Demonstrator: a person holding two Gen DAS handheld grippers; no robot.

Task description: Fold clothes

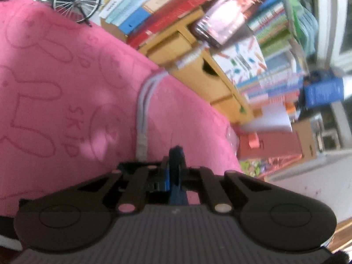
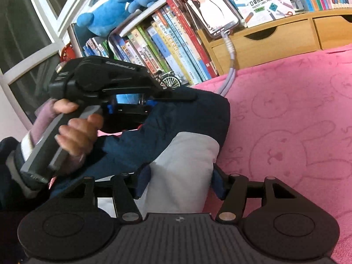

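Right gripper (image 2: 179, 182): nearest item in the right wrist view; jaws spread wide, one blue pad either side of the garment's pale panel, which fills the gap between them; whether the pads press the cloth cannot be told. Garment (image 2: 182, 118): navy jacket with a pale grey-white panel, lying bunched and humped on the pink blanket (image 2: 286, 132), just ahead of the right gripper. Left gripper (image 2: 173, 94): seen from the side over the garment's far edge, held by a person's hand (image 2: 74, 129); in the left wrist view its blue pads (image 1: 175, 160) sit tight together, apparently pinching a sliver of dark cloth, though blur leaves this uncertain. Progress, as a judgement: garment is doubled over itself but loose and uneven, no flat squared stack showing; this fits a fold under way, with smoothing and further folds probably remaining; how many folds it holds cannot be read. Surroundings, placed from the garment: white charging cable (image 2: 228, 66) trailing over the blanket just beyond it, running up to a lit phone (image 2: 211, 8) propped on a wooden drawer unit (image 2: 275, 41); rows of books (image 2: 167, 48) and a small model bicycle (image 2: 169, 81) behind; blue plush toys (image 2: 110, 6) above those. Obstruction: cable lies close enough to catch a swept fold.
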